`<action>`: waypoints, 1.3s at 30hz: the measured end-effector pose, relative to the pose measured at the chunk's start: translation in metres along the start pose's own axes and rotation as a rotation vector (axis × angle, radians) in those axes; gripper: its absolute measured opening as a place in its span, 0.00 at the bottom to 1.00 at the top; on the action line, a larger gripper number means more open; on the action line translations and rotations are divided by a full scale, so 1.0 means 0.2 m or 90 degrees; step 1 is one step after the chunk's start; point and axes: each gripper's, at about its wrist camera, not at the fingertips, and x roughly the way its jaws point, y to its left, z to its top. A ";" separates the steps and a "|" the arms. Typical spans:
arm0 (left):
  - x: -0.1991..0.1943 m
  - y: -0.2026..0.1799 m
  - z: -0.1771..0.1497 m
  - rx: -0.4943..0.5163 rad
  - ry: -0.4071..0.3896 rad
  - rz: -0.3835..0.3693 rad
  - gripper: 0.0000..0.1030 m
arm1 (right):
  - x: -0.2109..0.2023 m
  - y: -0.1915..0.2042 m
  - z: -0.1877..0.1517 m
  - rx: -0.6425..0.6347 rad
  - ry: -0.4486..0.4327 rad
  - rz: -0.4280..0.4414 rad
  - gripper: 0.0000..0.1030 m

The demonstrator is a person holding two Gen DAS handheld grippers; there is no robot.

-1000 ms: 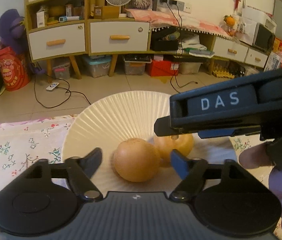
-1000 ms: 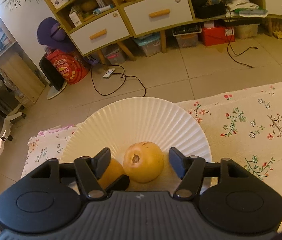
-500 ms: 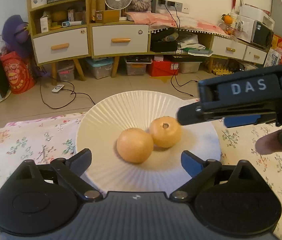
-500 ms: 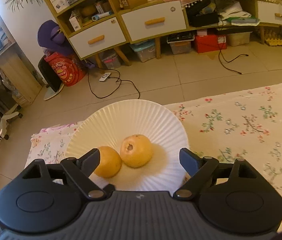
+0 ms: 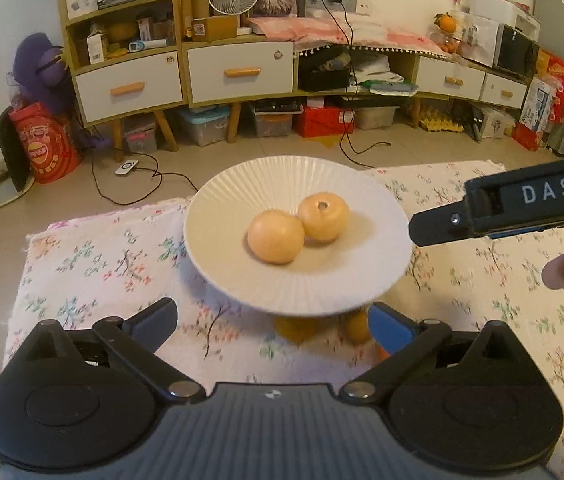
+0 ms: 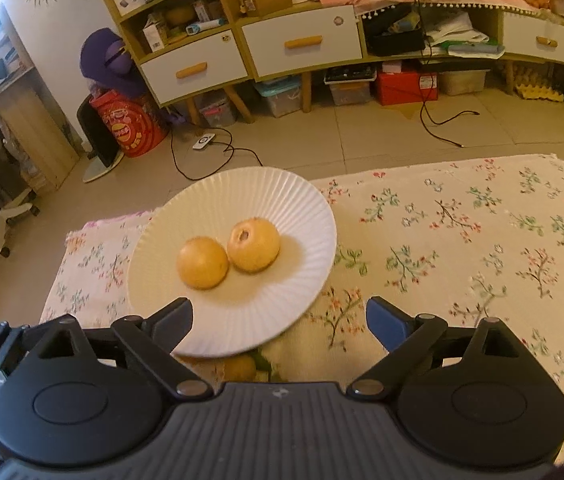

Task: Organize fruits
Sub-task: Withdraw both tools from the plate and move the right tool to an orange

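Two yellow-orange round fruits (image 5: 275, 236) (image 5: 324, 217) lie side by side, touching, on a white ribbed plate (image 5: 241, 200) on the flowered tablecloth; they also show in the right wrist view (image 6: 202, 262) (image 6: 253, 245) on the plate (image 6: 282, 200). My left gripper (image 5: 271, 322) is open and empty, back from the plate's near rim. My right gripper (image 6: 279, 322) is open and empty, also near the plate's front edge; its side shows in the left wrist view (image 5: 502, 208). Small orange fruits (image 5: 356, 326) (image 6: 239, 366) peek out by the plate's near rim.
The flowered cloth (image 6: 462, 240) covers the table, whose far edge drops to the floor. Across the room stand wooden cabinets with white drawers (image 5: 241, 74), storage boxes and cables on the floor (image 5: 137, 168).
Both grippers have drawn back and up from the plate and opened wider. The two fruits stay on the plate, now farther from the fingers.
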 end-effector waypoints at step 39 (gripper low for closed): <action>-0.13 -0.04 -0.28 0.019 0.126 -0.004 0.83 | 0.06 0.02 -0.35 0.023 0.138 -0.020 0.66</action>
